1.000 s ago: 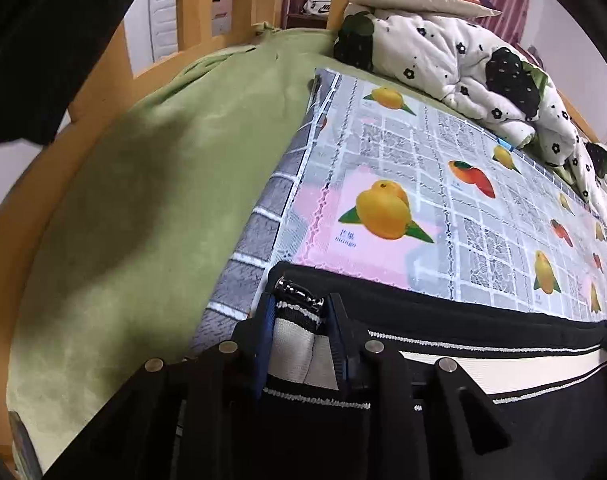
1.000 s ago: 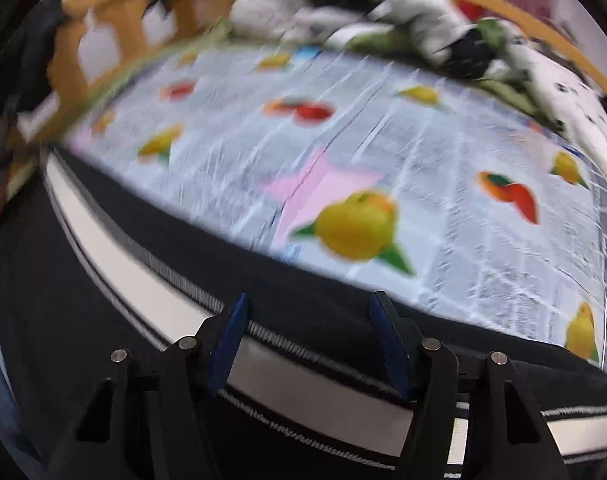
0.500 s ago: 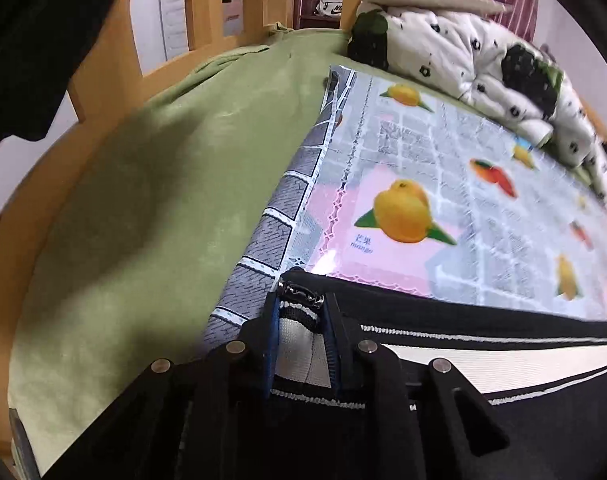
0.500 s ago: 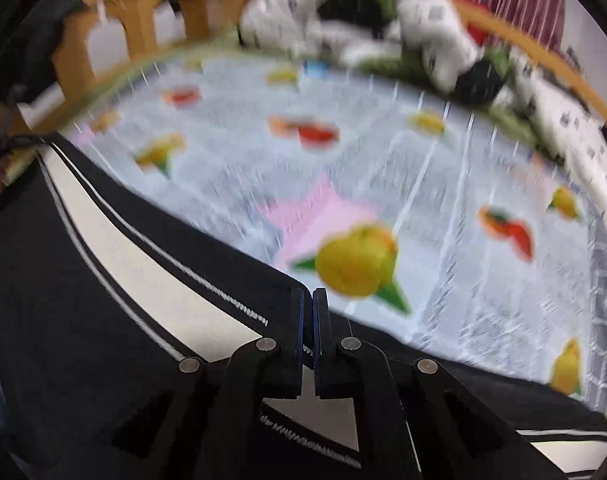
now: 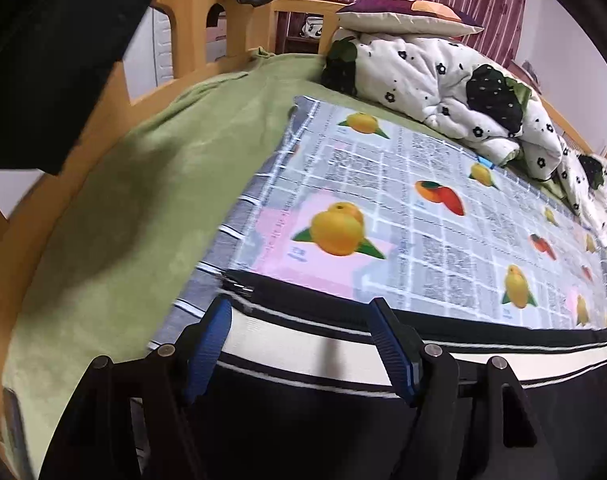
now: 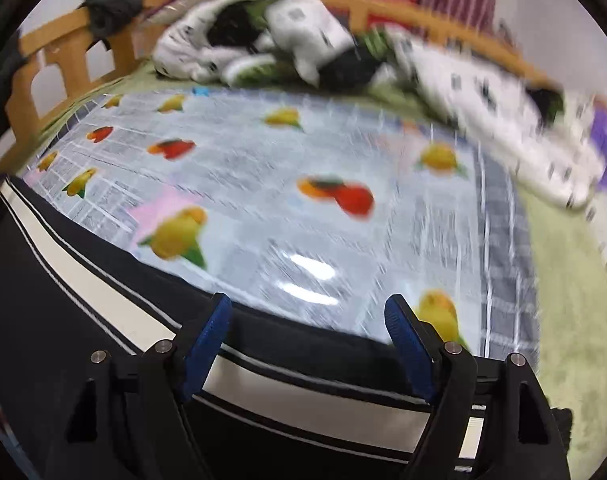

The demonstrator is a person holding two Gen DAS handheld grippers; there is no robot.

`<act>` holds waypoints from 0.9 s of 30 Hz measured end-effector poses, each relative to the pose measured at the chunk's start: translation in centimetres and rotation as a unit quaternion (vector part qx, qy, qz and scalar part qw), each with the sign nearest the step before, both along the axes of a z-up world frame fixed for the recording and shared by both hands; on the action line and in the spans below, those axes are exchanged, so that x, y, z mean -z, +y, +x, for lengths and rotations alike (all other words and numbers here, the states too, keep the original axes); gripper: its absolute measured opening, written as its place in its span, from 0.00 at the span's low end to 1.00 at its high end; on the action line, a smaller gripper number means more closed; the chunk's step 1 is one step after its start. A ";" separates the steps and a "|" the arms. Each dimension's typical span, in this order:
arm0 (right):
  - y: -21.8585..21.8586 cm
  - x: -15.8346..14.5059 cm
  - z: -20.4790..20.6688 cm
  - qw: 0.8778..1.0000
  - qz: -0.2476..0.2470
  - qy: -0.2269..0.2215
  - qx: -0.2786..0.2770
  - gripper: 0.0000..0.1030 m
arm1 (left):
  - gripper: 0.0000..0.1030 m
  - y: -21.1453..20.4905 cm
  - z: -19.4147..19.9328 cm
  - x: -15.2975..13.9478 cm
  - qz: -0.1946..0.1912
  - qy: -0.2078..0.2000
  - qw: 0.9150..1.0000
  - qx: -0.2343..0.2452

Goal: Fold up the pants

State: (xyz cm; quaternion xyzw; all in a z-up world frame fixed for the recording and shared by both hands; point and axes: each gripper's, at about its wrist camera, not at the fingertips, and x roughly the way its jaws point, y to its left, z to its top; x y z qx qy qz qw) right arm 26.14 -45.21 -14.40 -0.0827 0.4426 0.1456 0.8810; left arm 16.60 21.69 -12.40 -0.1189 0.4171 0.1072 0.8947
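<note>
On the bed, one pair of black pants with a cream side stripe is laid along the near edge of a fruit-printed plastic mat. Two tongs are seen, one in each view. The left tongs have just been opening; their blue pads are spread wide over the stripe near the pants' end, with the cloth below and between them but not pinched. The right tongs have likewise just been opening and are released, spread above the pants where the black edge meets the mat. One crumpled white quilt with black flowers is heaped along the far side, and one pillow is set on top of it. A wooden rail bounds the bed; dark cloth, probably a garment, is hung over it. Most of the mat beyond the pants is left bare, and a broad strip of green sheet is exposed to the mat's left.
</note>
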 end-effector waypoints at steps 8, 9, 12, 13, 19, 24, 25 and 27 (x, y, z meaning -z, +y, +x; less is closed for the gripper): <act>0.3 4.1 0.1 0.994 -0.082 0.016 -0.071 0.40 | 0.67 -3.6 0.1 0.4 0.024 0.012 0.999 0.020; 0.0 3.8 0.0 0.994 -0.081 0.016 -0.073 0.31 | 0.67 -3.9 -0.1 0.2 0.034 0.010 0.999 0.025; -1.1 2.0 -0.8 0.996 -0.050 -0.005 -0.075 0.05 | 0.67 -4.7 -1.0 -0.1 0.048 0.006 0.998 0.036; -0.8 1.4 -1.2 0.996 -0.052 -0.023 -0.074 0.05 | 0.67 -4.9 -1.1 -0.2 0.042 0.004 0.998 0.039; -0.5 1.1 -0.8 0.996 -0.050 -0.034 -0.065 0.04 | 0.67 -5.9 -0.5 -1.0 0.022 -0.001 0.999 0.049; -1.5 0.4 0.5 0.998 -0.026 -0.042 -0.032 0.00 | 0.67 -6.2 0.2 -0.5 -0.012 0.008 0.999 0.046; -1.3 1.4 1.0 0.998 -0.043 -0.025 -0.031 0.00 | 0.67 -6.4 0.3 -0.3 -0.016 0.011 0.999 0.049; -1.5 2.7 1.1 0.998 -0.065 -0.009 -0.016 0.00 | 0.67 -6.8 0.0 -0.3 -0.011 0.003 0.998 0.055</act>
